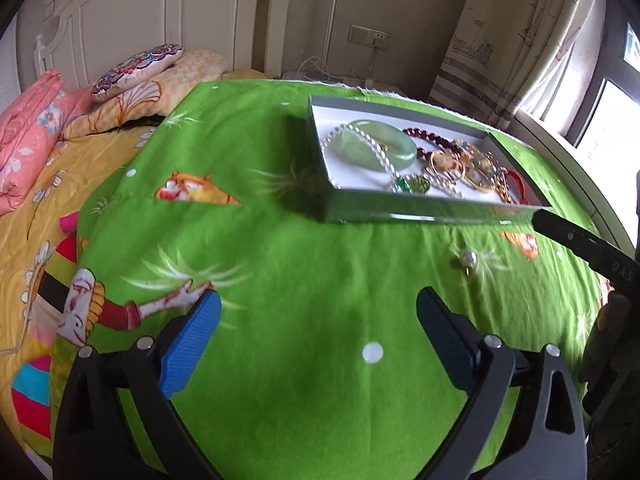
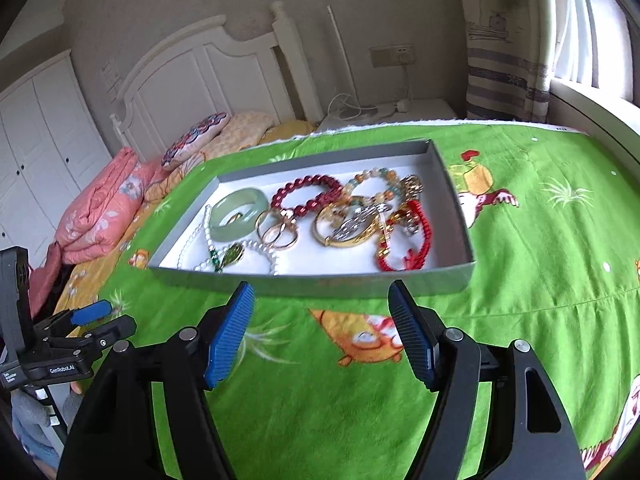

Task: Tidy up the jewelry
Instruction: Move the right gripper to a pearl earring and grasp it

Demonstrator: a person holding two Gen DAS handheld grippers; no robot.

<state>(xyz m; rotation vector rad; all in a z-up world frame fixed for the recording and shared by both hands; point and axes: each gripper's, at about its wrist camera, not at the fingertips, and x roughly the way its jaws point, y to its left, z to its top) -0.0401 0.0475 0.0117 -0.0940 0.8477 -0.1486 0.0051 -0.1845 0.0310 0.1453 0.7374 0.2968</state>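
Sitting on the green blanket (image 2: 520,280), the grey tray (image 2: 452,184) holds the jewelry; its long axis runs left-right in the right wrist view, near long wall facing the right gripper (image 2: 320,332). Inside the tray: jade bangle (image 2: 224,216) at the left end, pearl strand (image 2: 192,240) along the near-left corner, dark red bead bracelet (image 2: 308,190) mid-tray, gold bangles (image 2: 280,234) beside it, red cord bracelet (image 2: 416,240) at the right end. Centre-right pile is tangled, single pieces hard to separate. In the left wrist view the tray's near wall hides the lower edge of the contents. One small pearl-like piece (image 1: 469,258) lies on the blanket outside the tray, just short of its near wall; blurred, can't tell what it is. Left gripper (image 1: 320,328) spread wide, nothing between the pads, over bare blanket short of the tray. Right gripper also spread, empty, just short of the tray's near wall.
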